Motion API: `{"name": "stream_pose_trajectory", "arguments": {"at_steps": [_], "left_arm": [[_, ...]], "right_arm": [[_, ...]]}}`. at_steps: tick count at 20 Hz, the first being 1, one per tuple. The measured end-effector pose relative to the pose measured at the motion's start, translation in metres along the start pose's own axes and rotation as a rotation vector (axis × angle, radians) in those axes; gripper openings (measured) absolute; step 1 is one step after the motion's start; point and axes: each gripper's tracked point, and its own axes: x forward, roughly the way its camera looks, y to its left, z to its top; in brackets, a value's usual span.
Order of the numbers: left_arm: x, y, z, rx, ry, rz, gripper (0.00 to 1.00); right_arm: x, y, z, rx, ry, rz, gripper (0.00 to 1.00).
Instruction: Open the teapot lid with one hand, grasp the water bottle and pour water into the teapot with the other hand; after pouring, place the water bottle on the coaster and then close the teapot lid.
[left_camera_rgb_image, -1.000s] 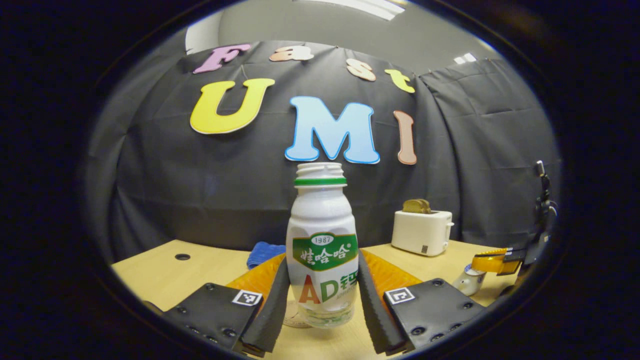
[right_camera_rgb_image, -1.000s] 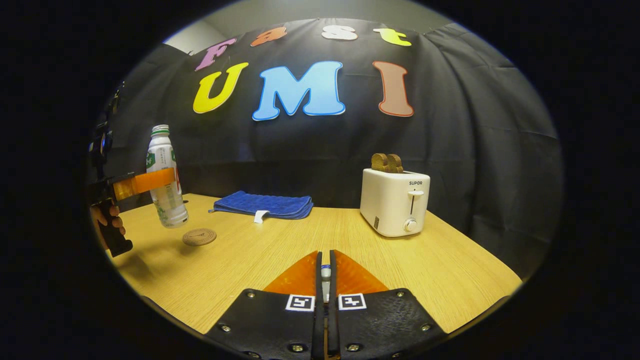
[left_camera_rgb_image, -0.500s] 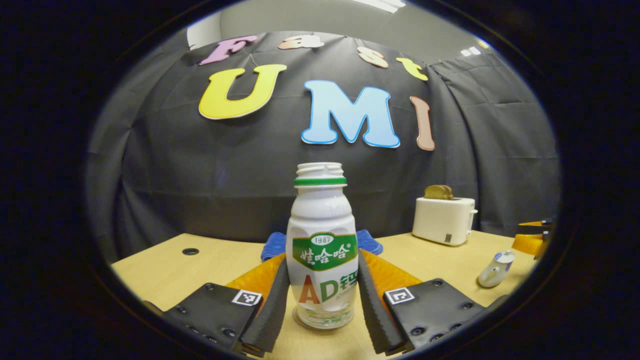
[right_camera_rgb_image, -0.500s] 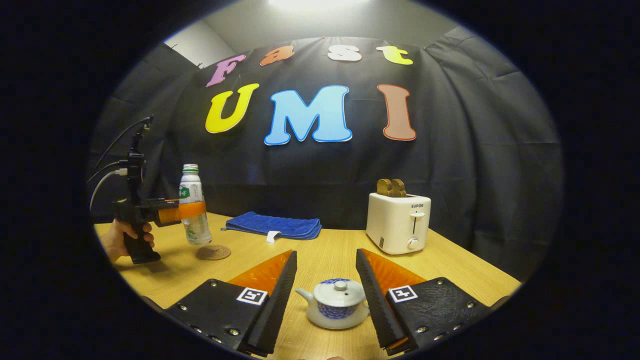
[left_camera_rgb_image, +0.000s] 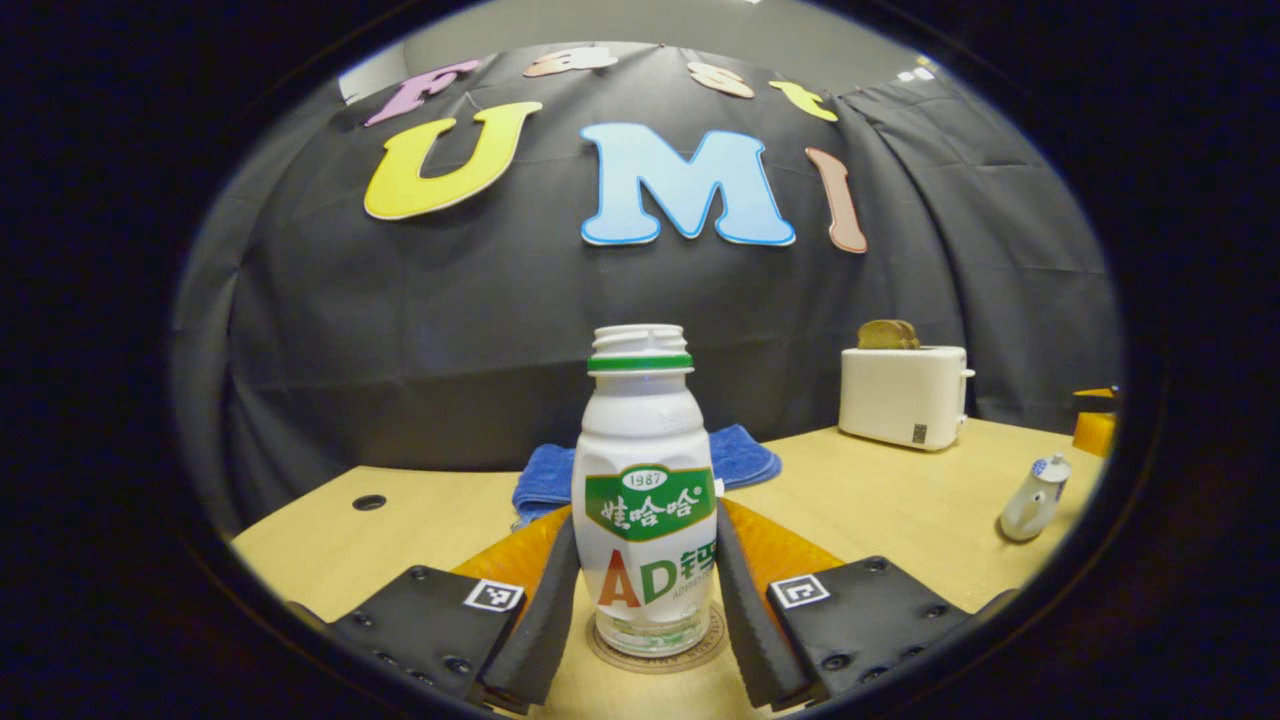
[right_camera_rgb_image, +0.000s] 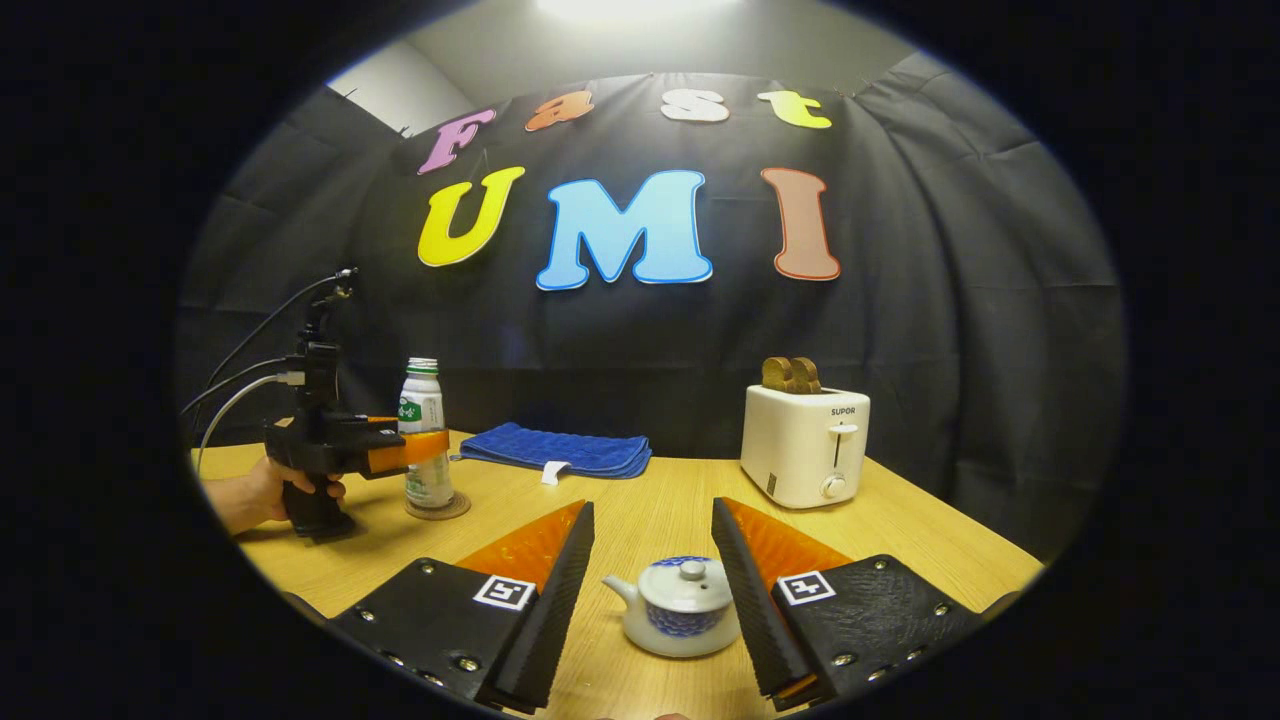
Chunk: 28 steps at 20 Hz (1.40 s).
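The water bottle (left_camera_rgb_image: 645, 490) stands upright, its base on the coaster (left_camera_rgb_image: 657, 648), with the left gripper (left_camera_rgb_image: 645, 610) clamped on both its sides; its neck is uncapped, and little liquid shows at its clear foot. The teapot (right_camera_rgb_image: 678, 620), lid (right_camera_rgb_image: 683, 586) on, sits on the bench (right_camera_rgb_image: 900, 520) just ahead of the right gripper (right_camera_rgb_image: 650, 610), between its wide-open, empty fingers. Releasing the bottle seems next.

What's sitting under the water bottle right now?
The round coaster lies under the water bottle, its rim showing around the base on the wooden table. The coaster's middle is covered by the bottle. The left gripper grips the bottle's sides.
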Motion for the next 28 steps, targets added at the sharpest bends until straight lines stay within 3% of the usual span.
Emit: {"name": "stream_pose_trajectory", "arguments": {"at_steps": [1, 3, 4, 5, 6, 7, 10, 20, 23, 24, 25, 28], "left_arm": [[0.001, -0.003, 0.0, -0.011, -0.001, -0.011, 0.8], [0.002, -0.005, 0.0, -0.016, -0.007, -0.012, 0.75], [0.002, -0.004, 0.0, -0.017, -0.008, -0.01, 0.8], [0.002, -0.003, -0.001, -0.021, -0.009, -0.003, 0.72], [0.001, -0.004, 0.0, -0.023, -0.011, -0.002, 0.86], [0.001, -0.005, 0.001, -0.021, -0.012, -0.001, 0.82], [0.001, -0.004, 0.01, -0.04, -0.053, 0.004, 1.0], [-0.014, 0.001, 0.014, -0.029, -0.067, 0.049, 1.0], [-0.04, -0.013, 0.02, -0.032, -0.081, 0.029, 1.0], [-0.049, -0.018, 0.017, -0.041, -0.077, 0.034, 1.0], [-0.06, -0.025, 0.014, -0.053, -0.073, 0.037, 1.0], [-0.079, -0.032, 0.012, -0.086, -0.078, 0.042, 1.0]], "right_arm": [[0.0, 0.001, -0.001, -0.002, 0.002, 0.001, 0.73], [0.0, 0.002, -0.002, -0.006, 0.006, 0.003, 0.73], [0.0, 0.003, -0.002, -0.007, 0.006, 0.004, 0.73], [0.0, 0.003, -0.002, -0.009, 0.006, 0.006, 0.73], [0.0, 0.003, -0.001, -0.011, 0.004, 0.005, 0.73], [0.0, 0.003, -0.001, -0.013, 0.001, 0.005, 0.73], [0.0, 0.004, 0.0, -0.012, -0.001, 0.008, 0.73], [-0.006, 0.011, 0.008, -0.04, -0.04, 0.013, 0.73], [-0.012, 0.032, 0.017, -0.017, -0.043, 0.014, 0.72], [-0.017, 0.042, 0.018, -0.007, -0.033, 0.014, 0.77], [-0.026, 0.054, 0.009, 0.033, -0.014, -0.017, 0.98], [-0.04, 0.076, -0.012, 0.063, 0.024, -0.074, 0.98]]}}
